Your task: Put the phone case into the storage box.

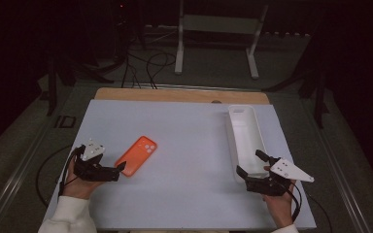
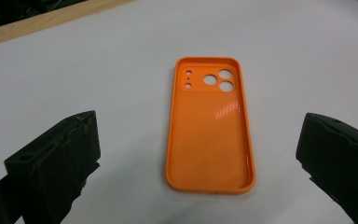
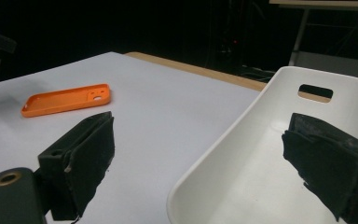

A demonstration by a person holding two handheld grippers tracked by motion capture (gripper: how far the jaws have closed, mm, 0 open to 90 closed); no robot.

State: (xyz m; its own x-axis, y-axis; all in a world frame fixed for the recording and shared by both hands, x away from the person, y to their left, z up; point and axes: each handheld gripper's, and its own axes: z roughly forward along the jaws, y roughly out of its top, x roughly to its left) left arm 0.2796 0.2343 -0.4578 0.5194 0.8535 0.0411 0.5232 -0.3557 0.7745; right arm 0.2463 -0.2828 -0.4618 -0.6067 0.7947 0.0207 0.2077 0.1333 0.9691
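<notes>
At lower left of the high view, the left gripper (image 1: 119, 171) gapes wide just short of the orange phone case (image 1: 136, 156). At lower right, the right gripper (image 1: 249, 163) straddles the white tray's (image 1: 233, 138) near rim, jaws spread and holding nothing.

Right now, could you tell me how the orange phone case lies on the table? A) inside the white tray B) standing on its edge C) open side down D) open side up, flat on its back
D: in the left gripper view the case shows its hollow inside and raised rim facing up, flat on the table, apart from the tray.
</notes>
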